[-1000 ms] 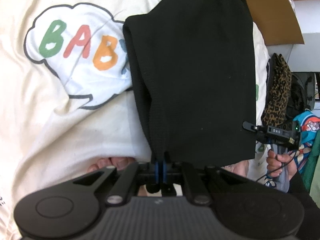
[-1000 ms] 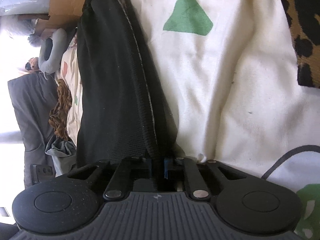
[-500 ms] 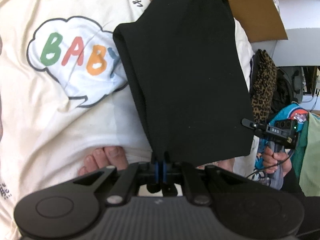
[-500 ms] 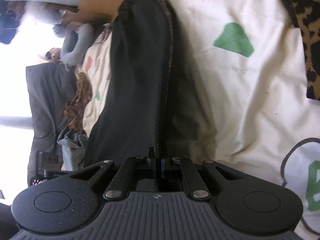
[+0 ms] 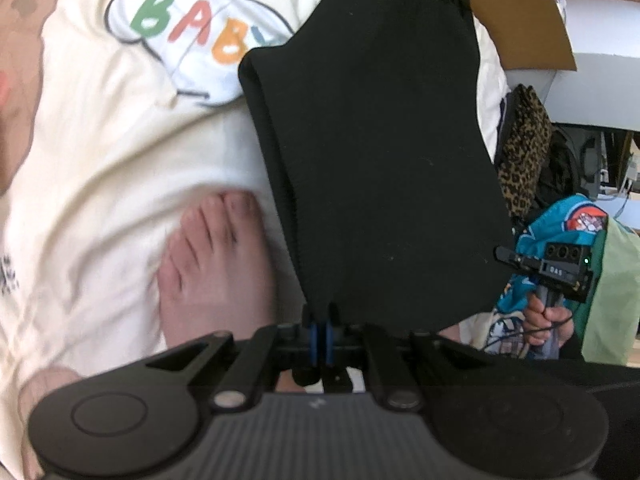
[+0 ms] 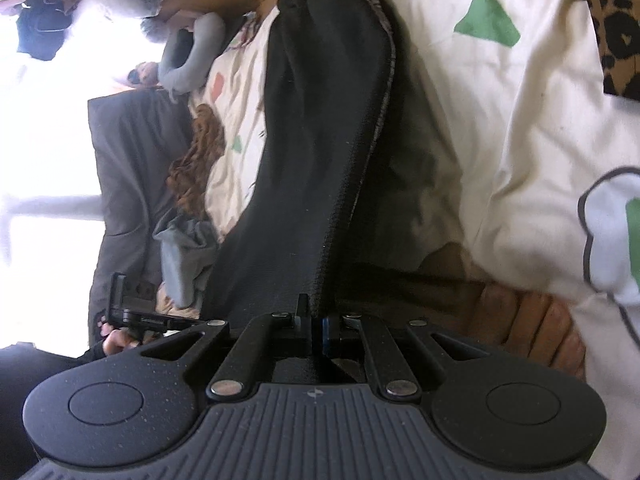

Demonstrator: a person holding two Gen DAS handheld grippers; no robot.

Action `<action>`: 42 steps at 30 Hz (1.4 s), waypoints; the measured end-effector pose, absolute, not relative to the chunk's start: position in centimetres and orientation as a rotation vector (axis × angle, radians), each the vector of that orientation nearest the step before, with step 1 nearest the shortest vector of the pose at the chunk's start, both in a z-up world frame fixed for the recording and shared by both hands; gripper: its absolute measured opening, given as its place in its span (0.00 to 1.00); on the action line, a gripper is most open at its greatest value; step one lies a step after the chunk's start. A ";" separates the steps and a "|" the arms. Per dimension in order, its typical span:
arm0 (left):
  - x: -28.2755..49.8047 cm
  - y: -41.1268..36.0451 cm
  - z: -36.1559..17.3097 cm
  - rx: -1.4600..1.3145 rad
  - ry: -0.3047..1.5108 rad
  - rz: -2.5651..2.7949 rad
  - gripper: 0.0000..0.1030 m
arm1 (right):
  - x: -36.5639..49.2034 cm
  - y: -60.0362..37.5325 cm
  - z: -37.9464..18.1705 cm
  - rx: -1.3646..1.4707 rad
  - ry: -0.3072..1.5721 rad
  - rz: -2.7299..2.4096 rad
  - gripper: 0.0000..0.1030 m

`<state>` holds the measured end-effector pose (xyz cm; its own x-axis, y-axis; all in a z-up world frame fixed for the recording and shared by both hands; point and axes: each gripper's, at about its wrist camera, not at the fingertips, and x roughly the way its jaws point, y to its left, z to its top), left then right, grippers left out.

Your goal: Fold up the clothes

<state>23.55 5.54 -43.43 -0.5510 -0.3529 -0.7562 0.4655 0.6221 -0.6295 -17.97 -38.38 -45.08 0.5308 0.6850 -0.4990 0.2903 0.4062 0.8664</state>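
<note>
A black garment (image 5: 384,152) of fine knit hangs between the two tools, matte and soft, doubled over so that a rounded fold runs down its left edge in the left wrist view. Its far end bunches into a gathered, puckered tip. In the right wrist view the same cloth (image 6: 316,140) shows a ribbed seam with a greyish stitched edge curving along its right side.

The left claw (image 5: 320,316) is clenched on the near corner of the black garment, its blue-padded fingers pressed together with the cloth pinched between them. The right claw (image 6: 314,312) likewise grips the near edge, its tips closed on the fabric. The garment is lifted above a cream bedsheet (image 5: 100,152), a soft wrinkled cotton printed with a cloud shape bearing coloured letters, and with green patches (image 6: 486,20).

A bare foot (image 5: 212,264) rests on the sheet just beside the left claw. A leopard-print fabric (image 5: 522,148) lies at the sheet's right edge, with a teal printed cloth (image 5: 560,224) near it. Brown cardboard (image 5: 520,20) lies beyond the garment's far end. A grey crumpled cloth (image 6: 184,252) lies at the far side in the right wrist view.
</note>
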 end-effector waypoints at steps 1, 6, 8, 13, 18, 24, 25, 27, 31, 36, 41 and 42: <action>23.4 5.7 -43.3 0.091 1.882 -1.064 0.04 | -18.2 -38.3 -44.9 1.172 1.034 0.327 0.02; 22.9 6.2 -43.2 0.089 1.897 -1.065 0.04 | -18.7 -37.7 -44.5 1.179 1.034 0.347 0.02; 23.3 6.0 -43.4 0.091 1.881 -1.060 0.04 | -18.6 -37.7 -44.9 1.190 1.028 0.331 0.02; 24.5 4.9 -42.7 0.041 1.815 -1.078 0.04 | -17.5 -38.0 -44.7 1.182 0.999 0.325 0.02; 26.2 3.5 -42.2 0.004 1.725 -1.085 0.04 | -16.0 -38.7 -44.2 1.166 0.961 0.319 0.02; 28.4 1.5 -40.5 -0.026 1.610 -1.122 0.04 | -14.4 -39.8 -43.8 1.151 0.916 0.301 0.02; 28.7 1.0 -40.3 -0.029 1.596 -1.126 0.04 | -14.1 -40.0 -43.7 1.146 0.911 0.295 0.02; 29.3 0.2 -39.9 -0.039 1.569 -1.131 0.04 | -13.5 -40.5 -43.7 1.137 0.901 0.281 0.02; 30.1 -1.8 -38.5 -0.041 1.485 -1.157 0.04 | -12.2 -41.3 -43.5 1.118 0.881 0.254 0.02; 31.3 -4.5 -37.1 -0.043 1.402 -1.192 0.04 | -10.7 -42.4 -43.3 1.094 0.856 0.221 0.02; 31.8 -6.8 -37.2 -0.056 1.354 -1.199 0.04 | -9.1 -43.4 -43.2 1.067 0.836 0.186 0.02; 31.9 -7.2 -37.4 -0.055 1.345 -1.199 0.04 | -8.8 -43.5 -43.3 1.059 0.839 0.176 0.02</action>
<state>31.95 -7.17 -37.37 -0.2288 -0.6754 -0.7010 0.6193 0.4546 -0.6401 -8.82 -43.49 -43.25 0.6859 0.5061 -0.5229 0.2534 0.5075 0.8236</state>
